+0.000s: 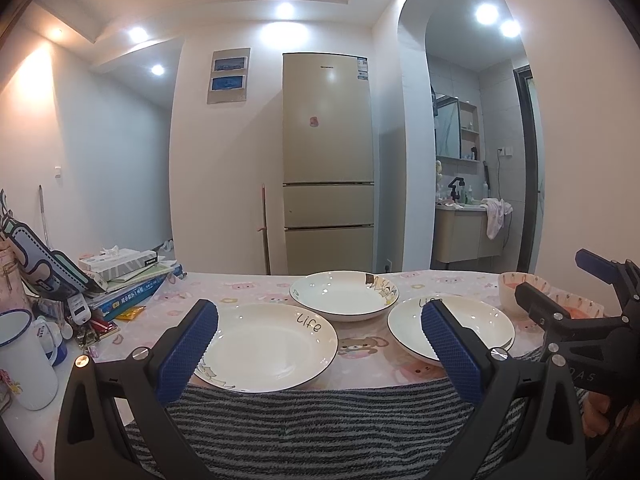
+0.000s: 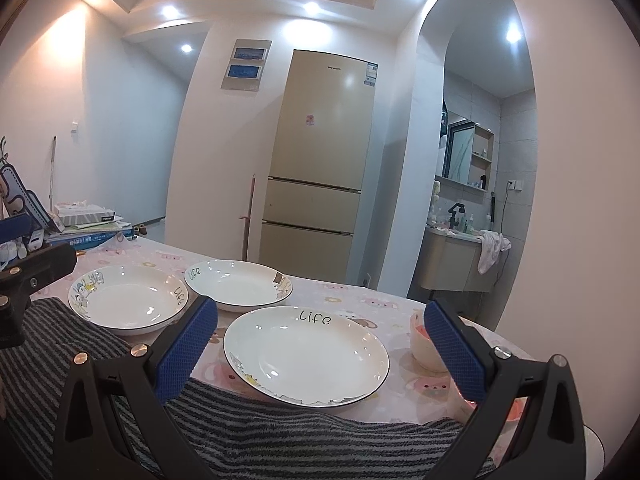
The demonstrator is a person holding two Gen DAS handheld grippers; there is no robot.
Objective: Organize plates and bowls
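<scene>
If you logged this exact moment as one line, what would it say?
stage: not started | left hand-held gripper: open, empty | right hand-held gripper: open, empty | three plates unstacked on table | pink bowls at right

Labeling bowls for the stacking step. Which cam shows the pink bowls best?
Left wrist. It shows the two pink bowls on the table's right side, rims and patterned walls visible, partly behind the right gripper. Right wrist shows only part of one bowl, cut off by that gripper's own right finger.

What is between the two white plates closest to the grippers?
Only bare pink cartoon tablecloth, seen in the left wrist view, separates the left white plate from the right white plate.
</scene>
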